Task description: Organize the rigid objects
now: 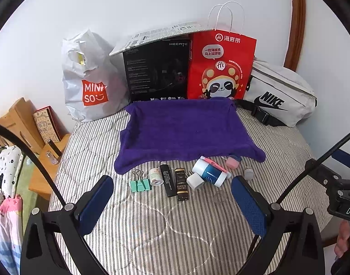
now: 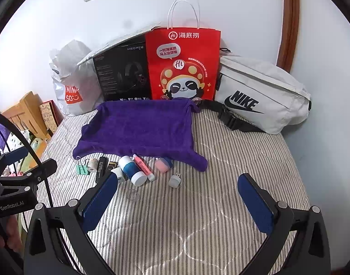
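A row of small objects lies on the striped bed in front of a purple towel [image 1: 184,130] [image 2: 140,126]: a green binder clip [image 1: 140,185] [image 2: 82,169], a small white bottle [image 1: 156,176], a black lighter-like stick [image 1: 167,180], a dark box [image 1: 181,184], a white-and-blue tube [image 1: 210,174] [image 2: 131,169], a pink highlighter [image 1: 215,163] [image 2: 144,167], a pink-and-blue cap [image 2: 163,163] and a small white plug [image 2: 175,180]. My left gripper [image 1: 172,194] is open, just short of the row. My right gripper [image 2: 178,189] is open, near the plug.
Behind the towel stand a white Miniso bag [image 1: 90,87], a black Hecate box [image 1: 156,71], a red paper bag [image 1: 220,66] and a white Nike pouch [image 1: 278,96] against the wall. A wooden bedside table [image 1: 44,160] is left of the bed.
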A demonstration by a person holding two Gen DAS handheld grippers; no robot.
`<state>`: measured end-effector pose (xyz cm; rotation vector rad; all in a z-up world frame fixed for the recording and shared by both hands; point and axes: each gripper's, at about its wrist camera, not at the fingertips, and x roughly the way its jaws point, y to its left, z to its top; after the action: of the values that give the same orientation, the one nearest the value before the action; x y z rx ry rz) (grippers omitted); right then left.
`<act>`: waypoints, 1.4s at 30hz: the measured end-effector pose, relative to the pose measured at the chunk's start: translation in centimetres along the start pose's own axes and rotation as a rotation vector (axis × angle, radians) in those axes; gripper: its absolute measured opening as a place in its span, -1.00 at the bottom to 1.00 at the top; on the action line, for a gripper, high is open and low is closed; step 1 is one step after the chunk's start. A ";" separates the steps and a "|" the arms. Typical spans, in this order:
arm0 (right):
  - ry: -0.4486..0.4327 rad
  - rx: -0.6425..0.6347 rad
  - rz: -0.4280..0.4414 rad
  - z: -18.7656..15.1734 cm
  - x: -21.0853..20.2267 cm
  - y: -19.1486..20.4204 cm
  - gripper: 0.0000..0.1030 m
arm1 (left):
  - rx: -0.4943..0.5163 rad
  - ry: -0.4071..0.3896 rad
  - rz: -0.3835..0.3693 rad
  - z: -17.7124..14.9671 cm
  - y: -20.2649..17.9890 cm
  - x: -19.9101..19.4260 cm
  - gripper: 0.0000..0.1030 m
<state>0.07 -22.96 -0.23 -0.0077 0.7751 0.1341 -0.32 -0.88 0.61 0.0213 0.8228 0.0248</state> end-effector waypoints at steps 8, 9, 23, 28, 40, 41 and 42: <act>-0.001 0.001 0.002 -0.2 -0.1 -0.1 1.00 | 0.003 0.004 0.002 -0.1 0.0 0.0 1.00; -0.001 -0.001 0.001 -0.2 -0.1 -0.1 1.00 | 0.002 0.005 0.002 -0.1 0.0 0.0 1.00; -0.008 -0.002 0.003 -0.2 -0.4 0.0 1.00 | 0.003 0.015 0.005 0.0 0.1 0.3 1.00; -0.005 -0.005 0.003 -0.1 -0.4 0.1 1.00 | 0.000 0.018 0.004 -0.1 0.2 0.4 1.00; -0.008 -0.005 0.008 -0.2 -0.5 0.4 0.99 | -0.001 0.018 0.004 -0.2 0.3 0.3 1.00; -0.008 -0.005 0.009 -0.2 -0.5 0.5 1.00 | 0.000 0.020 0.002 -0.2 0.3 0.3 1.00; -0.007 -0.005 0.009 -0.2 -0.5 0.5 0.99 | 0.000 0.021 0.003 -0.2 0.3 0.3 1.00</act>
<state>-0.49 -22.54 0.00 -0.0088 0.7675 0.1448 -0.26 -0.53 0.23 0.0221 0.8434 0.0274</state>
